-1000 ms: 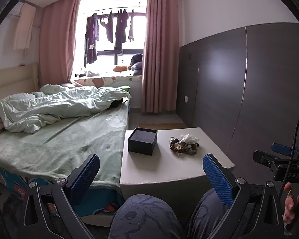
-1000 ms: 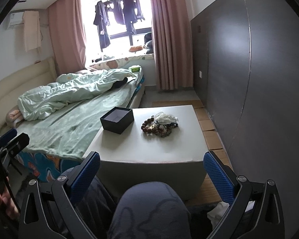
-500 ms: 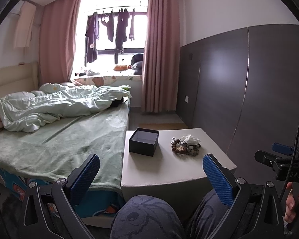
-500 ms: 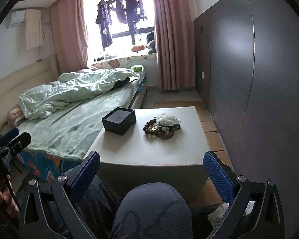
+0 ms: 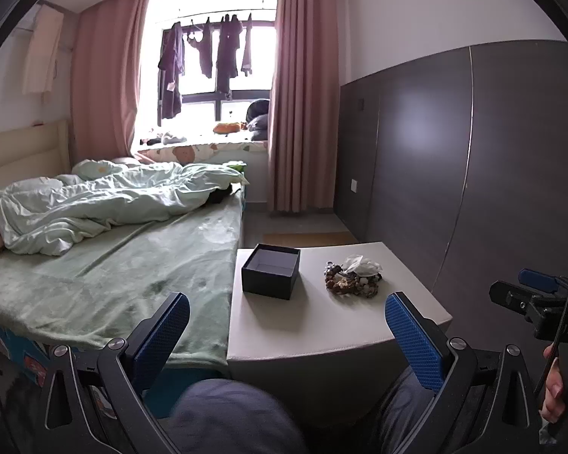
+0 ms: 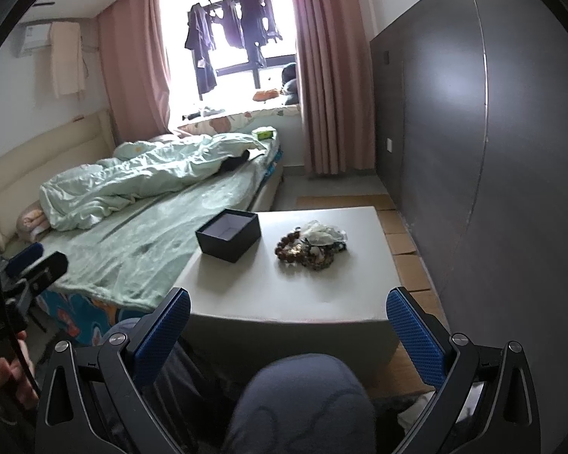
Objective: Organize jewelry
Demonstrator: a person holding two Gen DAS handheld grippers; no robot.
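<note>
A pile of beaded jewelry (image 5: 351, 283) (image 6: 306, 251) lies on a low white table (image 5: 333, 325) (image 6: 284, 295), with a clear plastic bag (image 5: 361, 265) (image 6: 323, 233) on top of it. To its left stands an open, empty black box (image 5: 270, 270) (image 6: 229, 234). My left gripper (image 5: 287, 325) is open and held well short of the table, over the person's knees. My right gripper (image 6: 288, 321) is open too, near the table's front edge, with nothing between its fingers. It also shows at the far right of the left wrist view (image 5: 526, 295).
A bed with a green blanket (image 5: 113, 272) (image 6: 140, 242) touches the table's left side. A dark panelled wall (image 5: 473, 170) (image 6: 473, 132) runs along the right. The person's knees (image 5: 231, 416) (image 6: 303, 405) fill the bottom. Cardboard sheets (image 6: 401, 242) lie on the floor by the wall.
Both grippers have moved a little nearer the table and the view has shifted slightly; the box and jewelry lie where they were. Both stay open.
</note>
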